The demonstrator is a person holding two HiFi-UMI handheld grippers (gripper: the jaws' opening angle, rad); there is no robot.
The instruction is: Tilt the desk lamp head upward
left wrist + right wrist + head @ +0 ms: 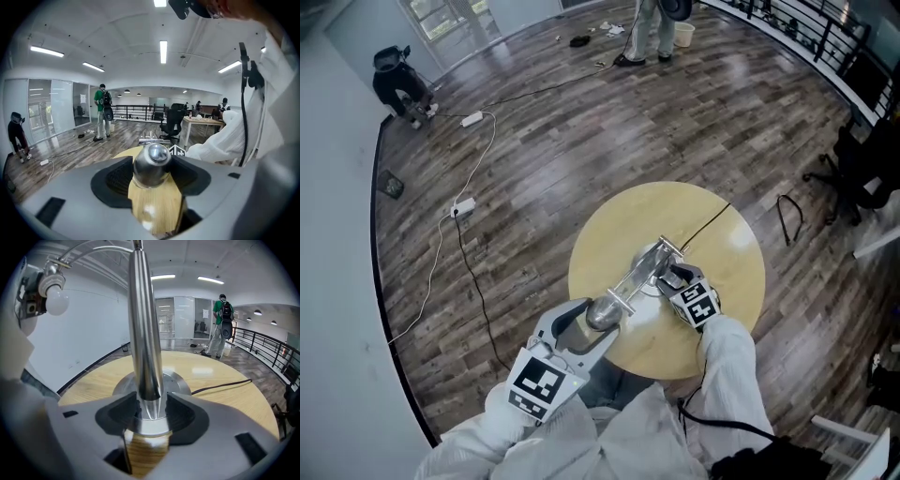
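**A:** Where do we find the desk lamp (630, 284)?

**B:** Mid-table, with its base (177, 380) resting on the round wooden table (731, 300). Our right gripper (151, 414) pinches the chrome pole (143, 333) just above that base. Our left gripper (151, 177) is clamped on the rounded lamp head (151, 163), over the table's near left edge.

**A:** Any containers?

**B:** One pale bucket (684, 35) on the far floor, just beside a standing person (645, 28). We cannot see what it holds.
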